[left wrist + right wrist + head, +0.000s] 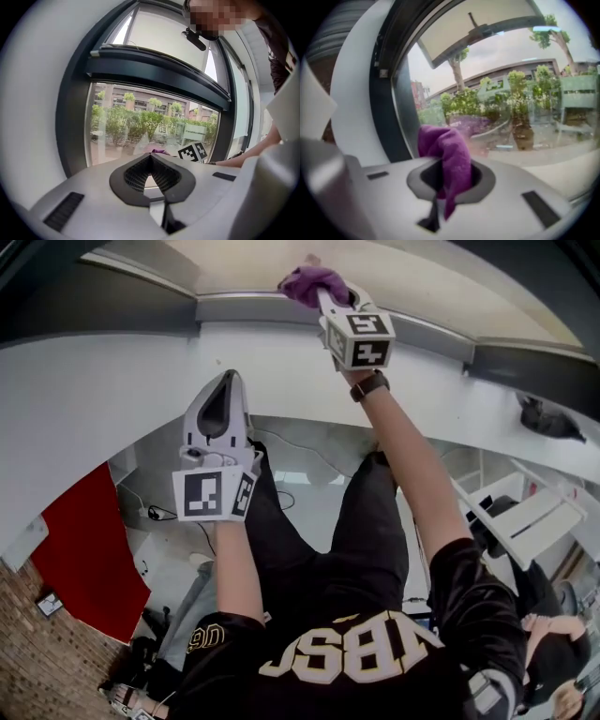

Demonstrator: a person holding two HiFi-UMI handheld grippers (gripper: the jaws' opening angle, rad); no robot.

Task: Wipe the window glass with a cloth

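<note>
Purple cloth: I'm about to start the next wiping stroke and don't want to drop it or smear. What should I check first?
1. Purple cloth gripped by the right claw: ok, jaws closed on it.
2. Cloth spread for wiping: not ok, it is bunched, with a tail hanging between the jaws.
3. Cloth touching the window glass: cannot tell; its reflection shows close by.
4. Left claw out of the way: ok, shut, empty, held back from the pane.
5. Room for the stroke: ok toward the right in the right gripper view; the dark frame sits just left of the cloth.
</note>
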